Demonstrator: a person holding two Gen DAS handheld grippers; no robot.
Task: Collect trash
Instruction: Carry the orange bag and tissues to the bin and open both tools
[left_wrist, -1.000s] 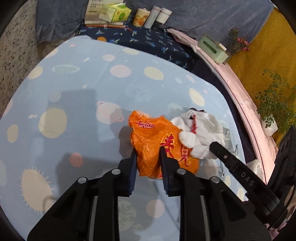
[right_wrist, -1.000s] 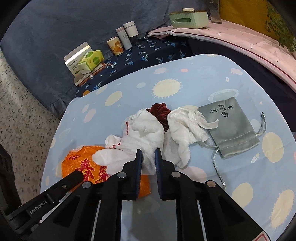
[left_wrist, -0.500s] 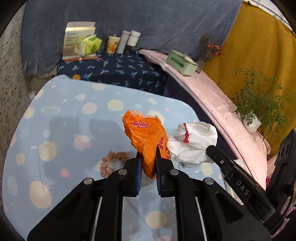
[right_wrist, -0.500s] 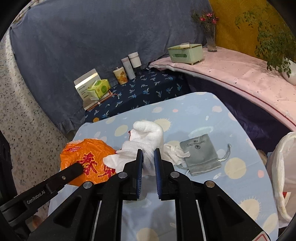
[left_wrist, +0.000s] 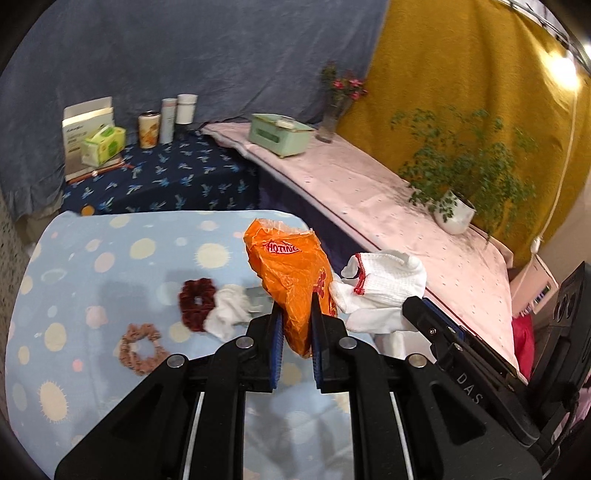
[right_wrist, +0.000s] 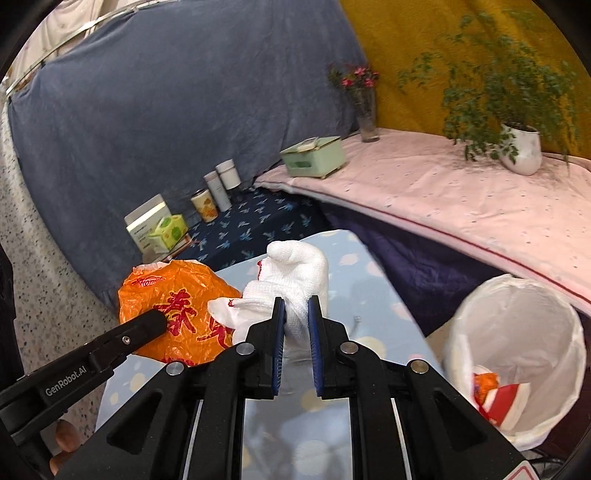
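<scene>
The left gripper (left_wrist: 296, 314) is clamped on a crumpled orange plastic bag with red print (left_wrist: 291, 275), which juts up past its fingertips, clear of the blue spotted tablecloth (left_wrist: 110, 266) below. Just beside it, the right gripper (right_wrist: 296, 318) is pinched on a white knitted cotton glove with a red-stitched cuff (right_wrist: 295, 280). Both look light, limp and easily squashed; the bag's film is probably slippery, so a bunched fold is the safest place to grip. A white-lined waste bin (right_wrist: 517, 354) stands below and right of the right gripper.
</scene>
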